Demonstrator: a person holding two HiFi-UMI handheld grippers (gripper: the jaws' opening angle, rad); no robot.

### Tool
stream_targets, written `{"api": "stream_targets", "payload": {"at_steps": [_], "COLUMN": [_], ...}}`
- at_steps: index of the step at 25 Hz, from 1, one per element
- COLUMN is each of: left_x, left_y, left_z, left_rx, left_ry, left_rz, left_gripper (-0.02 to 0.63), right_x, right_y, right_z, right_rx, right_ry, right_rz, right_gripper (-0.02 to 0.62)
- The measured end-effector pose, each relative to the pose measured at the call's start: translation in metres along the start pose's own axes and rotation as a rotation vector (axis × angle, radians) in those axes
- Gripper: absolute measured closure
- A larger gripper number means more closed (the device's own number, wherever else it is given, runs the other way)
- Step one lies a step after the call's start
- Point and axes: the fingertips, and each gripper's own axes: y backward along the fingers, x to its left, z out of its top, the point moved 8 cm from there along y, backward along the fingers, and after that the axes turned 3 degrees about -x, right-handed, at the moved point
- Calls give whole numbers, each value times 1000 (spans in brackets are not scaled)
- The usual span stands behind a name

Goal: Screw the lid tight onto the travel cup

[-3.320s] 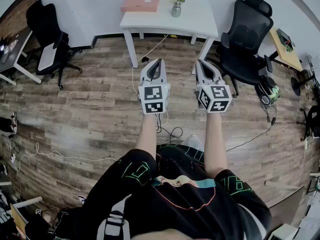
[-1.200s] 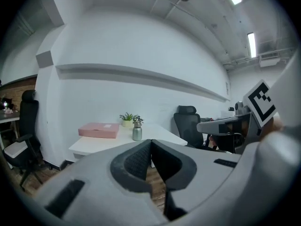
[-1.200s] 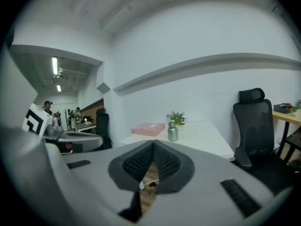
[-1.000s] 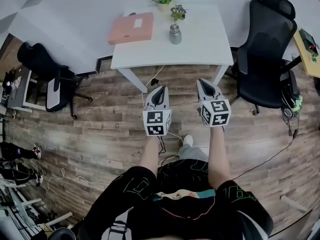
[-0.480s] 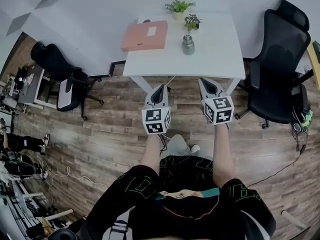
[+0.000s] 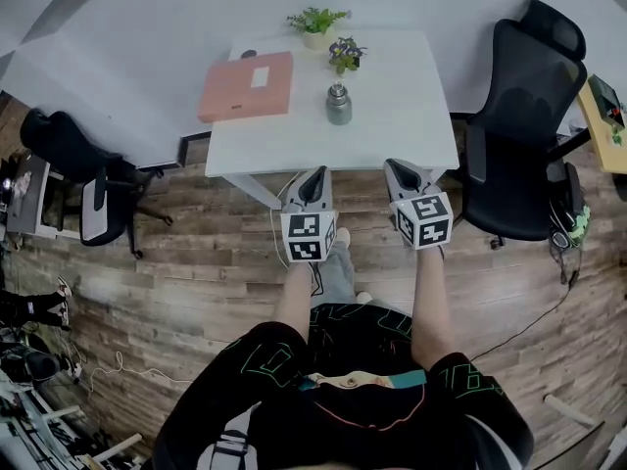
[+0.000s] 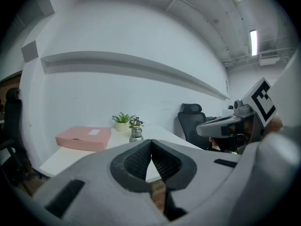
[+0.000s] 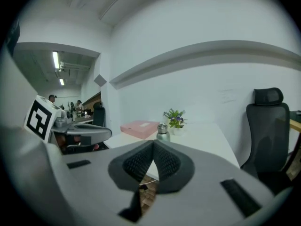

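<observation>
A small metal travel cup [image 6: 338,104] stands upright on the white table [image 6: 392,116], near its middle; it also shows in the left gripper view [image 7: 136,133] and the right gripper view [image 8: 162,131]. A lid sits on top of it. My left gripper [image 6: 314,177] and right gripper [image 6: 397,169] hover side by side over the floor, just short of the table's near edge. Both are shut with nothing between their pads. The left gripper [image 7: 151,142] and the right gripper [image 8: 153,142] each show the jaws meeting at the tips.
A pink flat box [image 6: 247,85] lies on the table's left part. Two small potted plants [image 6: 315,23] [image 6: 344,53] stand at the back. A black office chair [image 6: 519,116] is right of the table, another chair [image 6: 83,179] at the left. Cables trail on the wooden floor [image 6: 196,253].
The table has come closer to me and now lies just beyond both grippers. Both grippers stay shut and side by side.
</observation>
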Motion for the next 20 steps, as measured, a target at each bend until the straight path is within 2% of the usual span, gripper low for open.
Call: {"api": "stream_targets", "payload": {"at_steps": [11, 19, 20], "left_x": [39, 66, 69], "left_y": [-101, -149, -155], "left_z": [-26, -52, -54], "left_rx": [116, 175, 179], "left_ry": [12, 57, 57], "left_rz": [-61, -109, -119], "left_gripper": [601, 600, 582], "right_x": [-37, -50, -51], "right_y": [-93, -165, -172], "right_z": [-11, -9, -7], "right_rx": [3, 14, 19], "right_ry": [-78, -24, -12], "right_rz": [26, 116, 127], "right_gripper": [591, 589, 589]}}
